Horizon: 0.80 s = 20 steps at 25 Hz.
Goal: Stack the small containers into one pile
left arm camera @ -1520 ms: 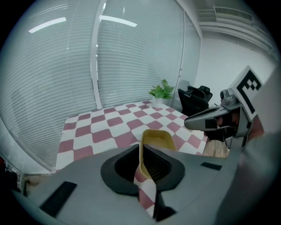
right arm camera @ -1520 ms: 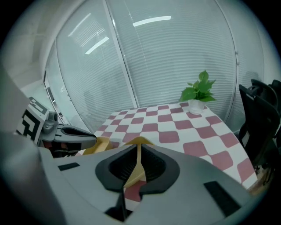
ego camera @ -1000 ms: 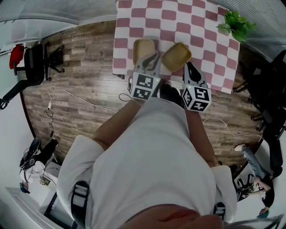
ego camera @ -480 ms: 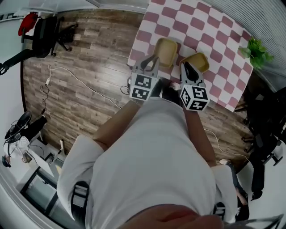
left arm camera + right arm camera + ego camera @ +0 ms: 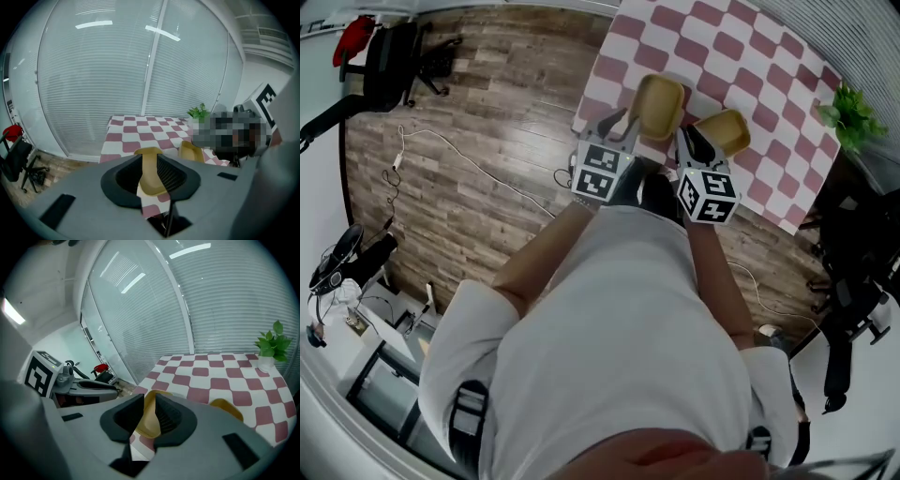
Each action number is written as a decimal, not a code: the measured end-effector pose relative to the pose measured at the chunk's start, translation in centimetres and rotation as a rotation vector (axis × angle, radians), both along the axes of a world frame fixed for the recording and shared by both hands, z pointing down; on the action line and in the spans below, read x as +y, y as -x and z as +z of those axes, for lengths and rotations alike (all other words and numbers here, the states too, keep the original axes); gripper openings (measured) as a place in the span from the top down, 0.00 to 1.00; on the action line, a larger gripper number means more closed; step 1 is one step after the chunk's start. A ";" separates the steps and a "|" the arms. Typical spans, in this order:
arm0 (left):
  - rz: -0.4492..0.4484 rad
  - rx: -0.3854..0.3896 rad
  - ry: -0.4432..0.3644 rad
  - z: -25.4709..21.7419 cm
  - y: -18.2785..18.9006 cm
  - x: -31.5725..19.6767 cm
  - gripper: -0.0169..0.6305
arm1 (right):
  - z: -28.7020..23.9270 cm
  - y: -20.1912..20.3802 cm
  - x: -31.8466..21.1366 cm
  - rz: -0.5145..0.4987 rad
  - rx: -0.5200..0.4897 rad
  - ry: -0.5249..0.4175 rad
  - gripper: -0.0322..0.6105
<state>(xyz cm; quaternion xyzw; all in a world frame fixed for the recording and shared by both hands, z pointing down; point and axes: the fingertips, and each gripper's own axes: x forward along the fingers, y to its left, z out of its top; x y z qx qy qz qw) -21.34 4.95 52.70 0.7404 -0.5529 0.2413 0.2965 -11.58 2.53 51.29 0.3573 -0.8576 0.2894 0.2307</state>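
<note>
A: Where are the containers?
B: Both on the checked tablecloth (image 5: 741, 56), near its front edge. Left container (image 5: 661, 103) sits closer to the cloth's corner. Right container (image 5: 724, 131) is beside it w/ a strip of cloth between. So they're apart, not stacked. Both yellow, hollow side up.

A: Left tongs?
B: Left gripper (image 5: 621, 119) is over the cloth's front edge, tips just beside the left container's near rim. In the left gripper view the jaws stand a narrow slot apart, not clamped on anything. The left container shows thru the slot, past the tips, w/ cloth under it. Can't tell if the tips touch its rim.

A: Right tongs?
B: Right gripper (image 5: 690, 141) sits between the two containers in the head view, w/ the right container just beside its tips. In the right gripper view the jaws are also narrowly apart. The left container shows in the slot, farther off. The right container pokes out from behind the gripper body. The left gripper's marker cube (image 5: 40, 373) shows at that view's left.

A: Anything else?
B: Potted plant (image 5: 848, 117) at the cloth's far corner, well apart from the containers. Wood floor (image 5: 469, 178) beside the cloth, black chair (image 5: 389, 61) across it. Blinds (image 5: 117, 70) beyond the cloth in both gripper views.
</note>
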 end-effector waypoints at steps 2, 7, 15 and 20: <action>0.010 0.004 0.031 1.5 0.0 -0.1 0.83 | 1.5 0.3 0.0 0.008 0.015 0.031 0.81; 0.023 0.009 0.118 6.0 0.1 0.4 0.83 | 5.1 0.8 0.4 0.029 0.056 0.094 0.80; -0.016 0.004 0.216 11.9 1.4 0.5 0.83 | 11.0 0.7 1.3 0.080 0.121 0.200 0.79; -0.014 0.018 0.240 13.6 1.1 0.3 0.82 | 13.3 0.4 1.7 0.108 0.167 0.247 0.79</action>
